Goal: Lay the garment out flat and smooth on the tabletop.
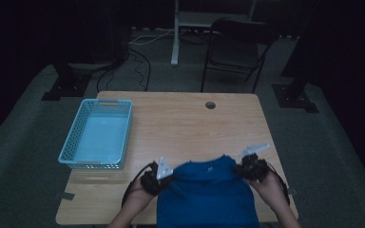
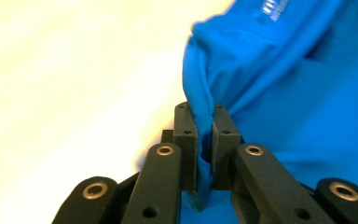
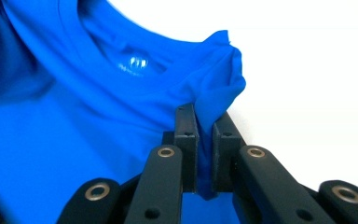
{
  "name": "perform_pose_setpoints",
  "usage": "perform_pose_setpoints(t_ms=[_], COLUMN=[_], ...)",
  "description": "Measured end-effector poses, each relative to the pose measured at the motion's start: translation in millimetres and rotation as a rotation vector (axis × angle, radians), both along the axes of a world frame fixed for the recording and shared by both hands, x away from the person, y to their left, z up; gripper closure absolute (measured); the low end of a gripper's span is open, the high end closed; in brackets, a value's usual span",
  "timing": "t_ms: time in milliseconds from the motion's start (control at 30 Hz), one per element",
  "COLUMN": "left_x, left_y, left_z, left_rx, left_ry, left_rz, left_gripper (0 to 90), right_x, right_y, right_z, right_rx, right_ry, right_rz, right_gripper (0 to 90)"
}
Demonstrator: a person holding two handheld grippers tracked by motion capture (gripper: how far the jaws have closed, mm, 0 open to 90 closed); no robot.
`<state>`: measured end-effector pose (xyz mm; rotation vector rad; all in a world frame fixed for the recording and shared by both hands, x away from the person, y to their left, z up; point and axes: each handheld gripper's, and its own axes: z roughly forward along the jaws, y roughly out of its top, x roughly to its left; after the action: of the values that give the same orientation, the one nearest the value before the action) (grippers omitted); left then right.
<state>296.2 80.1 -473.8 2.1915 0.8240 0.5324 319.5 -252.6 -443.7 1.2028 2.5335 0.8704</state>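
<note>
- Two hands come in from the near edge of the wooden table (image 1: 185, 118), one at each side of the blue T-shirt (image 1: 206, 194).
- The left gripper (image 1: 155, 179) pinches one shoulder of the shirt.
- The right gripper (image 1: 252, 167) pinches the other shoulder.
- A light blue basket (image 1: 97, 134) stands at the left, apart from the shirt.

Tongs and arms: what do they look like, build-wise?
Both tongs are black. Left tongs and right tongs each carry a pale grey three-cornered plate on top, and a black cable loops back from each. The gripper views show flat linkage bars with brass-coloured pivot rivets and squared pads. No sleeves on the forearms.
</note>
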Motion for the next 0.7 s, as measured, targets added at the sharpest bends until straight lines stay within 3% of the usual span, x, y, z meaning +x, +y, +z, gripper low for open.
perform_pose_setpoints(t_ms=[67,100,133,167,200,233,300,367,433,567,700], left_x=[32.4,50.5,68.0,82.6,94.6,103.4,107.6,110.8,105.3,88.9,70.0], left_y=[-0.6,-0.3,-0.5,0.0,1.7,4.8,6.7,8.6,7.5,3.8,2.8], left_z=[11.7,16.8,20.9,23.5,24.9,26.0,26.1,20.6,12.4,-6.2,-18.2], left_rx=[-0.047,-0.056,-0.03,0.013,0.024,-0.003,-0.022,-0.046,-0.062,-0.042,0.003], left_ry=[-0.068,-0.105,-0.136,-0.165,-0.158,-0.119,-0.099,-0.051,-0.01,0.076,0.109], left_rz=[0.111,0.202,0.296,0.365,0.413,0.441,0.45,0.416,0.379,0.289,0.227], left_gripper=[83.9,76.9,58.6,53.3,51.1,45.3,43.3,42.4,41.7,41.7,41.7], right_x=[31.0,48.8,67.1,84.6,99.1,108.7,114.9,123.3,122.4,110.5,92.2], right_y=[3.7,5.1,5.4,5.3,5.4,5.0,4.1,3.2,5.9,13.8,22.8], right_z=[13.5,18.8,22.7,25.4,27.2,27.9,27.6,19.0,6.2,-19.4,-37.5], right_rx=[0.017,0.031,0.068,0.079,0.058,0.048,0.07,0.103,0.072,0.067,0.092], right_ry=[-0.032,-0.056,-0.067,-0.067,-0.052,-0.049,-0.041,-0.01,0.009,0.054,0.059], right_rz=[-0.048,-0.085,-0.125,-0.178,-0.245,-0.293,-0.322,-0.337,-0.323,-0.27,-0.208], right_gripper=[83.5,78.4,63.8,54.4,50.4,47.9,46.4,42.7,41.6,41.6,41.6])
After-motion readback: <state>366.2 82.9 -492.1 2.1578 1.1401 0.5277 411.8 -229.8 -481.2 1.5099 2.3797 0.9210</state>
